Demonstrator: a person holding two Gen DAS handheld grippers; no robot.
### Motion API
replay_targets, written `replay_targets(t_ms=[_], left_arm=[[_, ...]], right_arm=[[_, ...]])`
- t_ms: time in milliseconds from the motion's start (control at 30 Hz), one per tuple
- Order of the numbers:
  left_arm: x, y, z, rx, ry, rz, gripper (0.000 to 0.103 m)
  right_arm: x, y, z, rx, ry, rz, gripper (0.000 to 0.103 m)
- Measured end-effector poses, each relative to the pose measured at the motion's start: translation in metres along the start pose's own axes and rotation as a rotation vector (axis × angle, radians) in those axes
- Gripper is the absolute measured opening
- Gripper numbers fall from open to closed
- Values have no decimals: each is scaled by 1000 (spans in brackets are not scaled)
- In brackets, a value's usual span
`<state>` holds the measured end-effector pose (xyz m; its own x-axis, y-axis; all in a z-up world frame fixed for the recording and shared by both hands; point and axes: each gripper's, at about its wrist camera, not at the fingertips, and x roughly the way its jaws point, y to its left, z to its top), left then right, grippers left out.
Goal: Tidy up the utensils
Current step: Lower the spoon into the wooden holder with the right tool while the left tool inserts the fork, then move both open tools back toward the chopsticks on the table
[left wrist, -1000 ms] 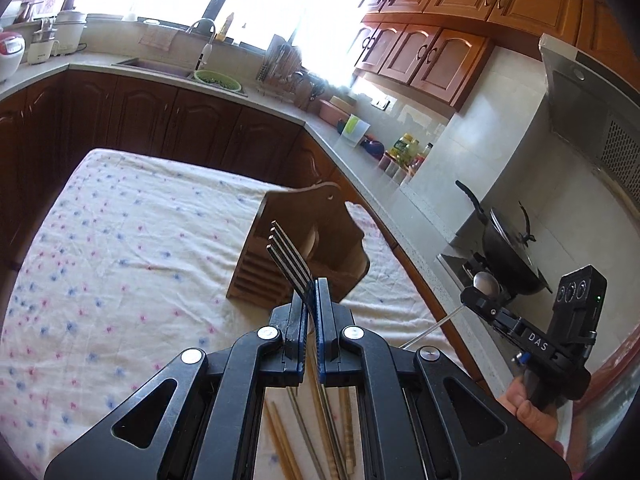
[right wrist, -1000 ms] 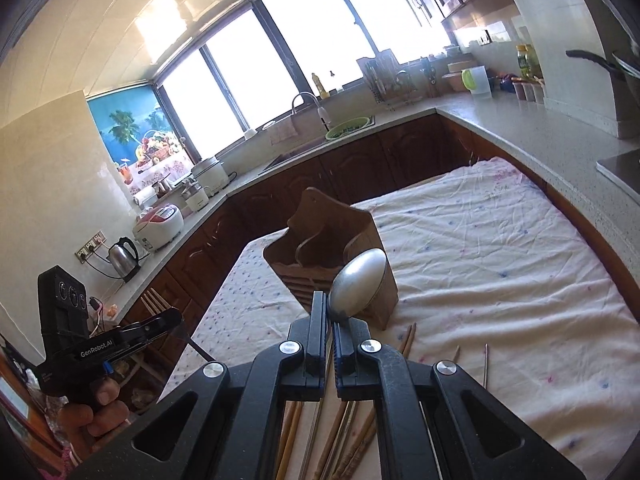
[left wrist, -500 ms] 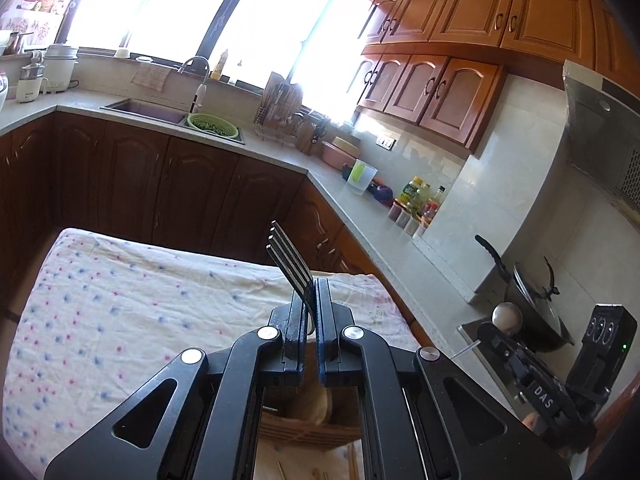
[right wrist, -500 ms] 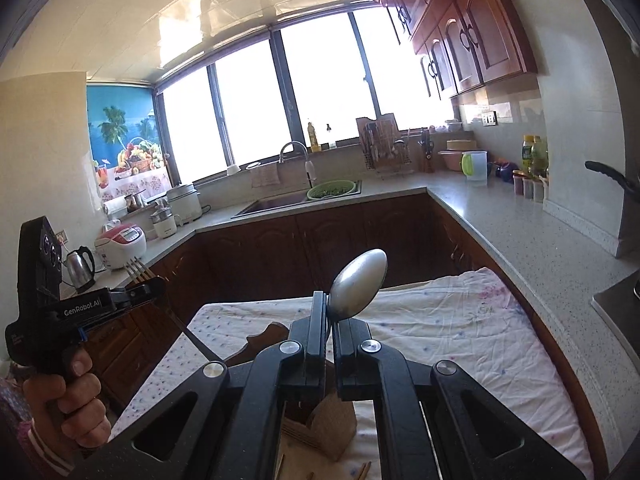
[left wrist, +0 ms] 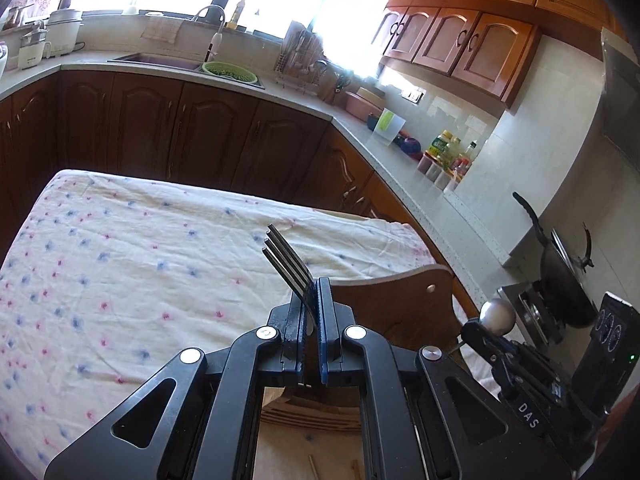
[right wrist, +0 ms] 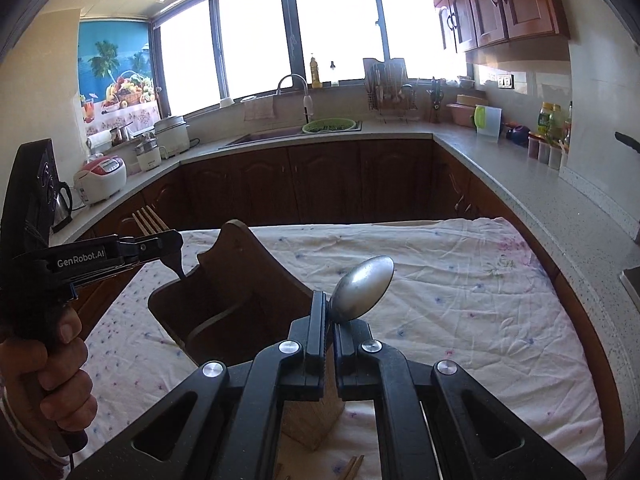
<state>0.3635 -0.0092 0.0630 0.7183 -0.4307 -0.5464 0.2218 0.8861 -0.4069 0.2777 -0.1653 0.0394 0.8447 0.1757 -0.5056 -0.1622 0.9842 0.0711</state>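
Observation:
My left gripper (left wrist: 312, 292) is shut on a metal fork (left wrist: 286, 262), tines pointing up and away; it also shows in the right wrist view (right wrist: 160, 244), just above the left rim of the wooden utensil holder (right wrist: 240, 280). My right gripper (right wrist: 328, 312) is shut on a metal spoon (right wrist: 362, 288), bowl up, over the holder's right side; it shows in the left wrist view (left wrist: 486, 330) too. The holder (left wrist: 396, 296) stands on the flowered tablecloth (left wrist: 120, 260) right below both grippers.
Chopstick ends lie on the cloth near the holder's base (right wrist: 352, 466). Dark wooden cabinets (right wrist: 320, 184) and a grey counter with a sink (right wrist: 264, 136) ring the table. A wok (left wrist: 560, 268) sits on the stove at the right.
Both grippers rose and tilted up half a second ago, then came back down over the holder. Fork and spoon stay gripped. The holder now sits close beneath both.

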Motion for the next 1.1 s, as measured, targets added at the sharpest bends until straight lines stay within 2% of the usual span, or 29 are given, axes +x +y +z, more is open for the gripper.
replay_targets(t_ms=[233, 367, 433, 500, 533, 567, 600, 633, 667, 733, 800, 967, 1100], left_arm=[[2, -1, -5, -1, -5, 12, 6], [2, -1, -4, -5, 1, 18, 6], [0, -1, -3, -11, 4, 17, 11], [-5, -2, -2, -15, -4, 13, 27], [-9, -2, -2, -15, -12, 13, 32], [-12, -3, -2, -16, -20, 14, 40], [-16, -3, -1, -16, -28, 15, 44], [-20, -3, -2, -15, -33, 15, 45], [-23, -4, -2, -15, -34, 15, 48], [-31, -5, -4, -17, -40, 14, 53], [-40, -4, -9, -23, -49, 24, 63], [-65, 7, -27, -74, -61, 29, 75], [-86, 16, -47, -121, -58, 38, 79]], right_arm=[[-2, -3, 6, 17, 5, 17, 4], [-2, -4, 6, 36, 8, 24, 7], [-2, -8, 6, 54, 12, 35, 8], [-4, -10, 6, 74, 9, 45, 9], [-5, -11, 6, 81, 7, 47, 10], [-7, -13, 6, 90, 4, 48, 15], [-10, -15, 6, 101, -1, 53, 18], [-13, -17, 7, 111, -9, 60, 30], [-17, -18, 7, 118, -17, 64, 36], [-24, -21, 8, 132, -28, 66, 40], [-32, -22, 8, 148, -42, 73, 48], [-56, -25, 0, 178, -81, 70, 73], [-75, -31, -15, 211, -103, 74, 83]])
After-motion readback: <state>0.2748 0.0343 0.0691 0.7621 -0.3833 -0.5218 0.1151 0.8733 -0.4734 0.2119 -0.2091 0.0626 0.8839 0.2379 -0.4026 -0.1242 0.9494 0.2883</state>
